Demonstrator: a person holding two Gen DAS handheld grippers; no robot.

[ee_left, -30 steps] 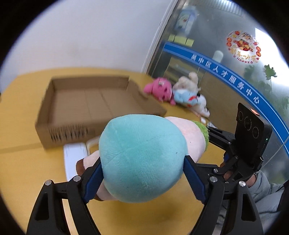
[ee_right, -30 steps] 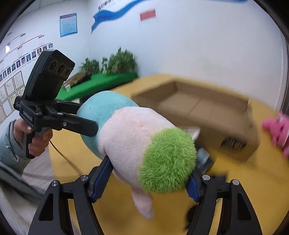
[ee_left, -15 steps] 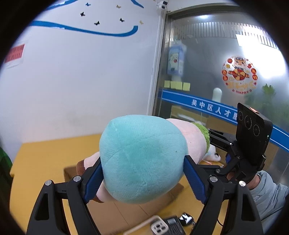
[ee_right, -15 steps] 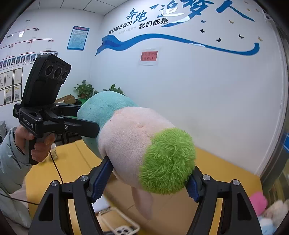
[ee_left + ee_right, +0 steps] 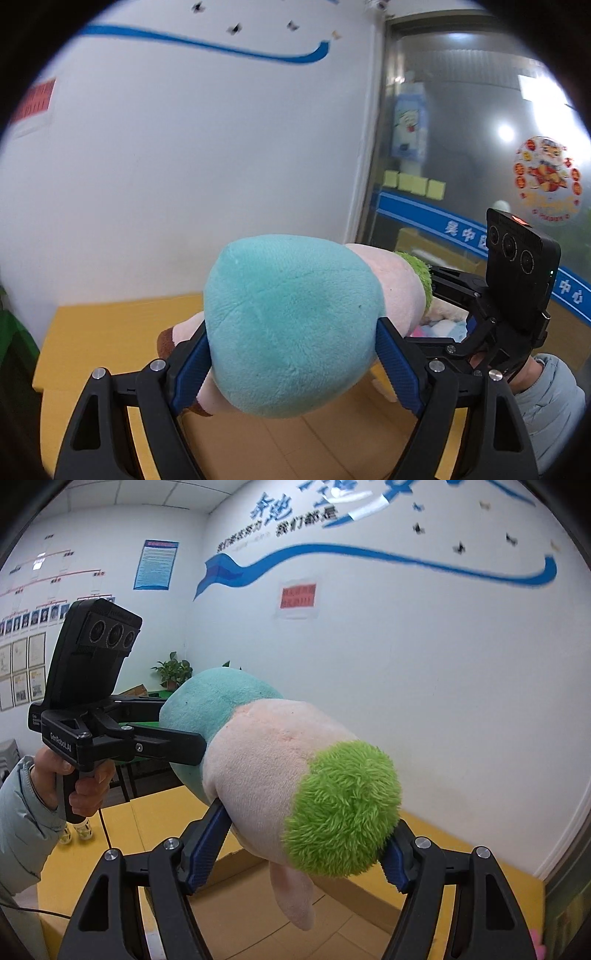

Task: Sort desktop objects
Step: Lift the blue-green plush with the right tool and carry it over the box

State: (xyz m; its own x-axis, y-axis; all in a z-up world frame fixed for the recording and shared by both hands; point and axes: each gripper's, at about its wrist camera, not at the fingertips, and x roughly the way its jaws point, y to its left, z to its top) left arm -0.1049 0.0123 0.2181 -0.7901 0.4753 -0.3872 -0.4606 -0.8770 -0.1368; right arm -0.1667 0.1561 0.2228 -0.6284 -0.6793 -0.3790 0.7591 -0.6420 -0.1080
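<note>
A large plush toy with a teal body (image 5: 291, 325), pink middle (image 5: 258, 760) and green fuzzy end (image 5: 343, 808) is held in the air between both grippers. My left gripper (image 5: 291, 362) is shut on the teal end. My right gripper (image 5: 306, 845) is shut on the pink and green end. Each gripper shows in the other's view, the right one (image 5: 476, 306) at the right and the left one (image 5: 122, 738) at the left. The open cardboard box (image 5: 332, 919) lies directly below the toy, on the yellow table (image 5: 110, 321).
Other plush toys (image 5: 439, 325) lie behind the held toy on the table's right side. A white wall (image 5: 184, 166) stands behind the table, with a glass partition (image 5: 461, 147) to the right. The person's feet (image 5: 77, 830) show on the floor at the left.
Both grippers have risen and tilted up with the toy, moving forward over the box. The phones seen below half a second ago have left the view.
</note>
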